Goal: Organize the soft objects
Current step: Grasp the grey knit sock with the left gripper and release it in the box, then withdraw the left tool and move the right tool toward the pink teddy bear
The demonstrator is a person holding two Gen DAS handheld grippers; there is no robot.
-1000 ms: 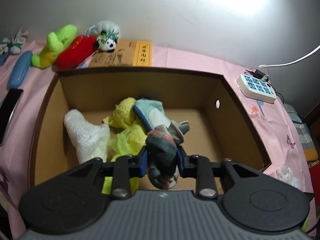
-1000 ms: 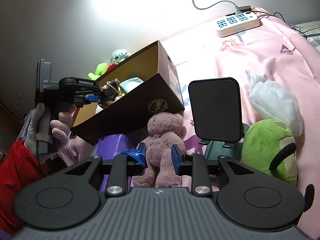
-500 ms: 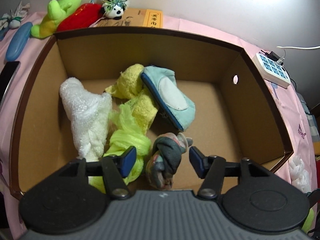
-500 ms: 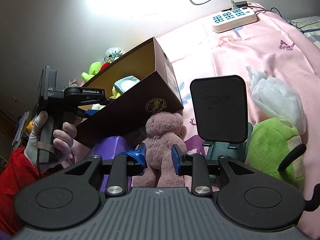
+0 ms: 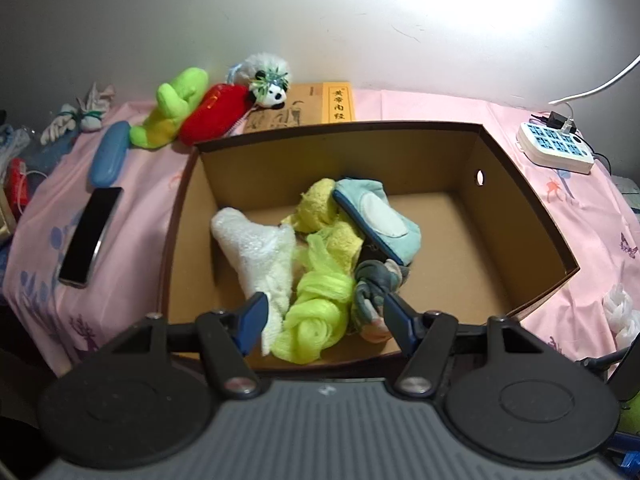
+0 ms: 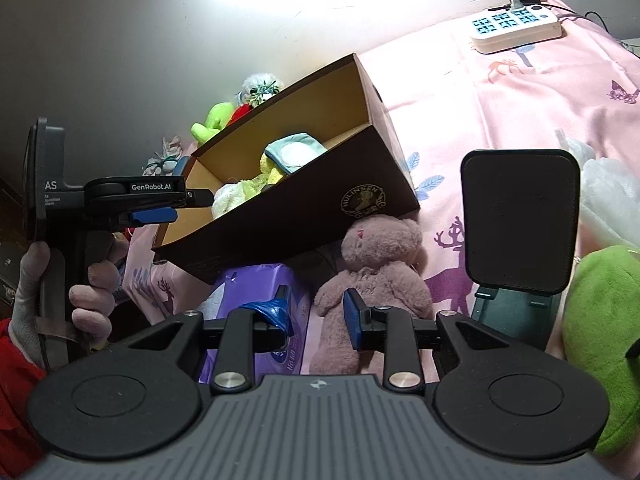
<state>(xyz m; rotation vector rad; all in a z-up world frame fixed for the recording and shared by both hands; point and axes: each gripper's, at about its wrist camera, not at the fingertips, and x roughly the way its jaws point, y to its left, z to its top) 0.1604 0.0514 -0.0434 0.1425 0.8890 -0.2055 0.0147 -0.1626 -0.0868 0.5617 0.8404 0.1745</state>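
Box holds five soft items; left claw wide, empty. Right claw part-open, empty, near pink bear; plush toys remain outside.

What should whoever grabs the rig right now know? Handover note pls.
Left gripper: open, empty, at the cardboard box's near edge.
Right gripper: open, empty, low by the pink teddy.
In the box: grey knotted sock, neon-green cloth, white fluffy cloth, yellow plush, blue pouch.
Left outside: pink teddy, green plush, toys behind the box.
Likely next: right takes the teddy.
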